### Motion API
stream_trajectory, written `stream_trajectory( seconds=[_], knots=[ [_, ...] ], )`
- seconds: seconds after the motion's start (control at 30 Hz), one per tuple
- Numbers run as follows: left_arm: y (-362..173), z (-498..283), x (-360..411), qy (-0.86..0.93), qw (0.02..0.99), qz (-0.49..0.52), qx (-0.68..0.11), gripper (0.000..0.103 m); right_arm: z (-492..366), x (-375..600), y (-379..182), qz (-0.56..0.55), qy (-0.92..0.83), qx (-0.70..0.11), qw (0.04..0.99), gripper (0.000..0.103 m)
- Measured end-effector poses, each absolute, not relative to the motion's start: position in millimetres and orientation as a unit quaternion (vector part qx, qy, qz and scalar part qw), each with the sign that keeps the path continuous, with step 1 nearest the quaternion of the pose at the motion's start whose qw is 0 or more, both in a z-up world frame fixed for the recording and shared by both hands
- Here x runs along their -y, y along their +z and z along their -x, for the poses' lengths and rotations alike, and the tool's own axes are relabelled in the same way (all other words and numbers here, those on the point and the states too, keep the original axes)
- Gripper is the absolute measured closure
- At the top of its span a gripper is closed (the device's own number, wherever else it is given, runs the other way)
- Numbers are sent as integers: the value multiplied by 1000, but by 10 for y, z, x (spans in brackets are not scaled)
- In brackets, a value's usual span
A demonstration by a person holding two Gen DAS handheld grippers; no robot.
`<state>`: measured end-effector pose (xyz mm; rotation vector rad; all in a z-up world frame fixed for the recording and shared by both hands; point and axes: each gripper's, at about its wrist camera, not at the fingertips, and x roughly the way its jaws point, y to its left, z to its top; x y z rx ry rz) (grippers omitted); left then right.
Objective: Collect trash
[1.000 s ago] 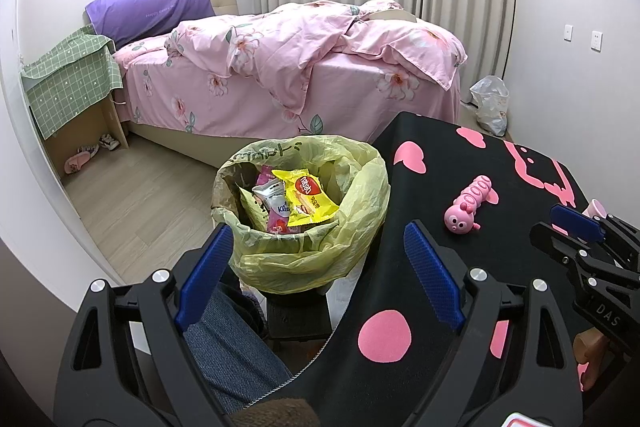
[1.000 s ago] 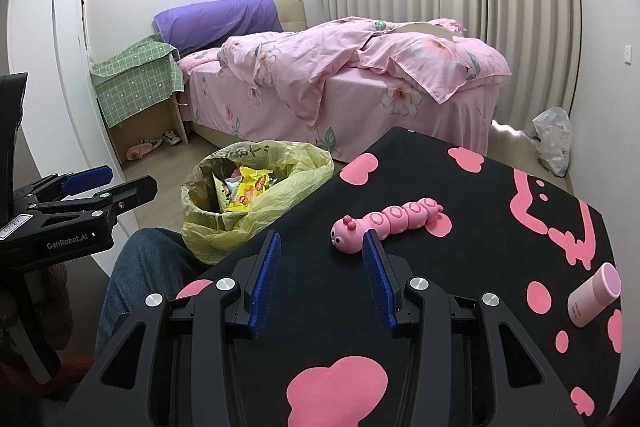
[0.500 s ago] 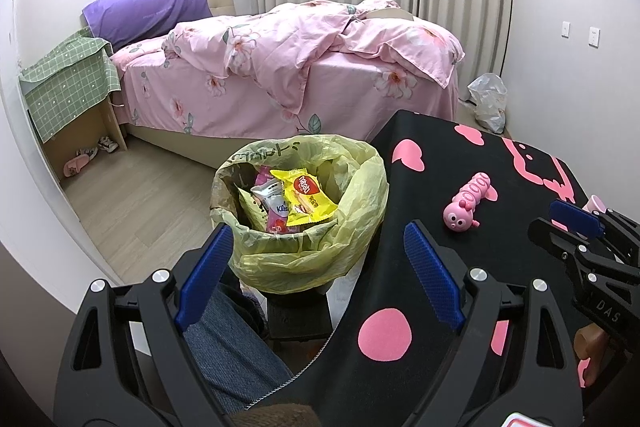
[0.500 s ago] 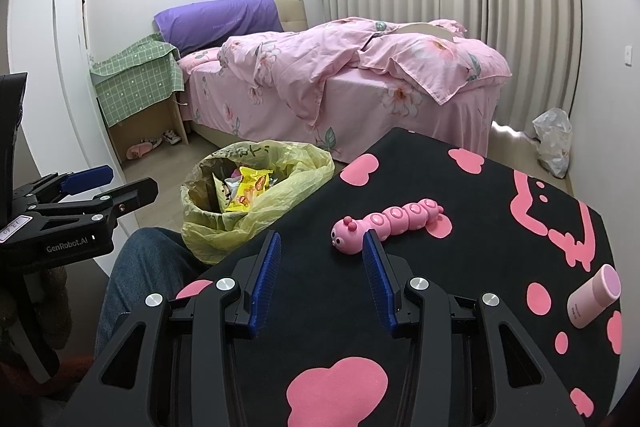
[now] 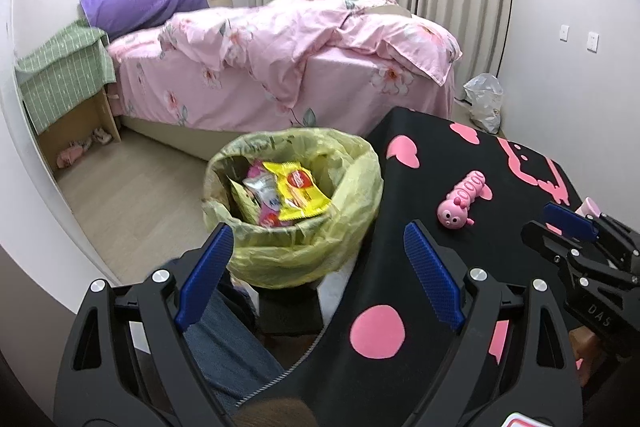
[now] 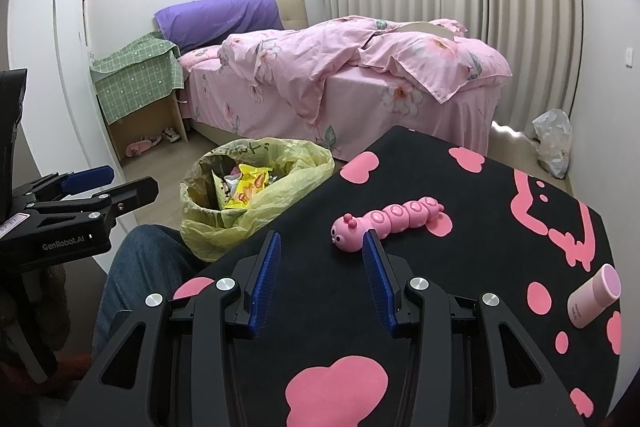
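Nothing has shifted over the last second: we hold our left gripper (image 5: 316, 271) and right gripper (image 6: 320, 279) parted and empty, the wrappers (image 5: 296, 189) already lying in the lined bin (image 5: 352, 195) at frame centre, so collection looks finished.

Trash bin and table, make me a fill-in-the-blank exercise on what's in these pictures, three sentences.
1. The bin is lined with a ____ plastic bag.
2. The pink toy on the table is shaped like a ____.
3. Nothing sits between the pads of the left hand-held gripper, so it is ____.

Missing words: yellow; caterpillar; open
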<state>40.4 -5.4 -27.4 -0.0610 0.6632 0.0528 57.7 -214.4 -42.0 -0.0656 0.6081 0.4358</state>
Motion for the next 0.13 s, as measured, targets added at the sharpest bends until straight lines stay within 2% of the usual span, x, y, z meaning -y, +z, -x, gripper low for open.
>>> stream_trajectory(
  seconds=[0.1,0.13],
  knots=[
    [-398,-508,216,-8,941,15,-339,20,-595,2197,-460,32,201,-302,931,62],
    [-444,-561,302,-24,937,5,-349,20,-624,2254,-486,33,191,-305,933,58]
  ],
)
